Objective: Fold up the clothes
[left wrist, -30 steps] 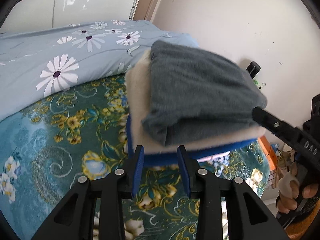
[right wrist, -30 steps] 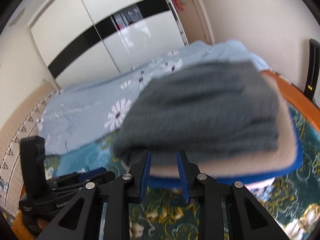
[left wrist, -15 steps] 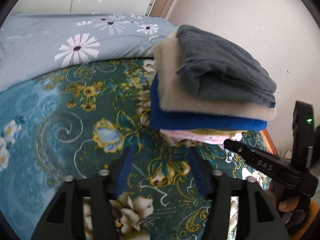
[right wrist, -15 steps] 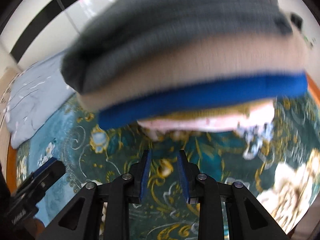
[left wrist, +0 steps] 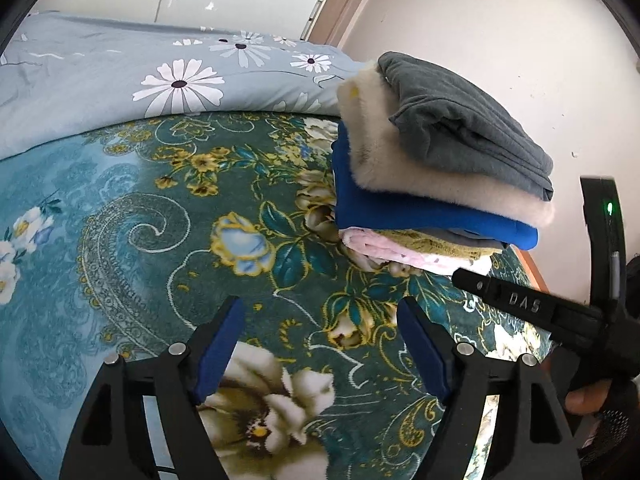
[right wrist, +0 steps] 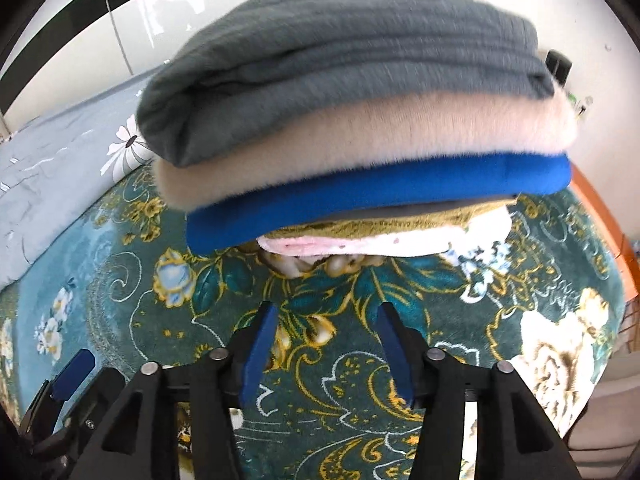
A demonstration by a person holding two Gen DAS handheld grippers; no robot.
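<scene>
A stack of folded clothes rests on the green floral bedspread (left wrist: pixel 160 240): a grey garment (left wrist: pixel 460 120) on top, a cream fleece (left wrist: pixel 400 168) under it, then a blue one (left wrist: pixel 400 216), with olive and pink pieces (left wrist: pixel 376 246) at the bottom. In the right wrist view the same grey garment (right wrist: pixel 340 60), cream fleece (right wrist: pixel 360 144) and blue layer (right wrist: pixel 380 196) fill the upper half. My left gripper (left wrist: pixel 320 316) hovers before the stack with its jaws opening and nothing between them. My right gripper (right wrist: pixel 326 320) is also opening, empty, just short of the stack.
A light blue daisy-print quilt (left wrist: pixel 140 64) lies along the far side of the bed. A white wall (left wrist: pixel 500 40) stands close behind the stack. The right gripper's body (left wrist: pixel 532 308) and a hand (left wrist: pixel 588 396) appear at the right in the left wrist view.
Both grippers let go of the stack and drew back and down from it. Their jaws spread apart. The stack now rests on the bedspread.
</scene>
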